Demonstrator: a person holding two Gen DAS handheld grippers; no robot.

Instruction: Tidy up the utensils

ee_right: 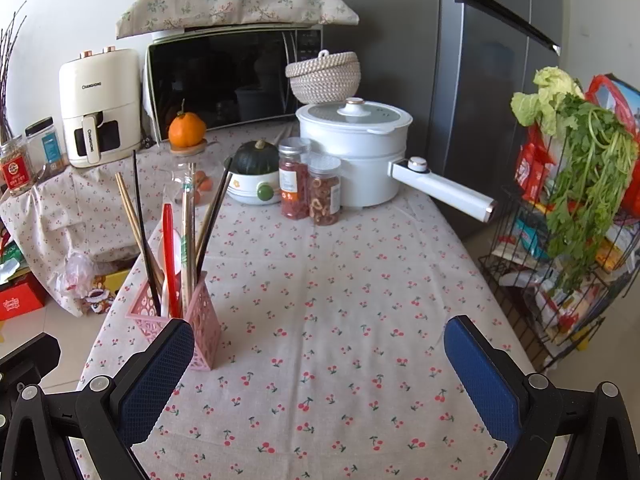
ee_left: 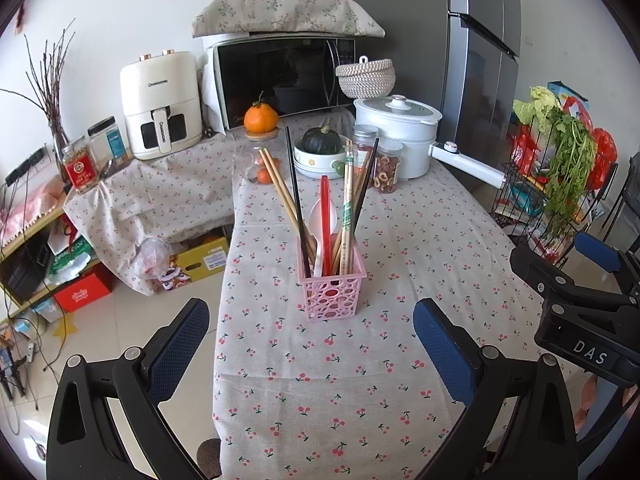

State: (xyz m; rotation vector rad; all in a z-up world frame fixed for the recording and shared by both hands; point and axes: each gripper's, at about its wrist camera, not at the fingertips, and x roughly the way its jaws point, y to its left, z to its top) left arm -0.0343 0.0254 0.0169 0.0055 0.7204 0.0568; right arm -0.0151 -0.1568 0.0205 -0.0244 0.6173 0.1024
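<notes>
A pink perforated utensil holder (ee_left: 331, 292) stands upright on the cherry-print tablecloth (ee_left: 360, 380). It holds several wooden chopsticks (ee_left: 347, 216), black chopsticks (ee_left: 295, 200), a red utensil (ee_left: 325, 224) and a white spoon (ee_left: 318, 232). My left gripper (ee_left: 311, 322) is open and empty, just in front of the holder. My right gripper (ee_right: 319, 340) is open and empty over bare cloth; the holder (ee_right: 200, 320) is beside its left finger. The right gripper's body also shows in the left wrist view (ee_left: 580, 304).
At the table's far end stand a white electric pot (ee_right: 356, 152) with a long handle, two spice jars (ee_right: 310, 188), a bowl with a green squash (ee_right: 256, 176), a microwave (ee_right: 232, 80) and an air fryer (ee_right: 100, 104). A wire rack with greens (ee_right: 576, 220) stands right. Floor clutter lies left.
</notes>
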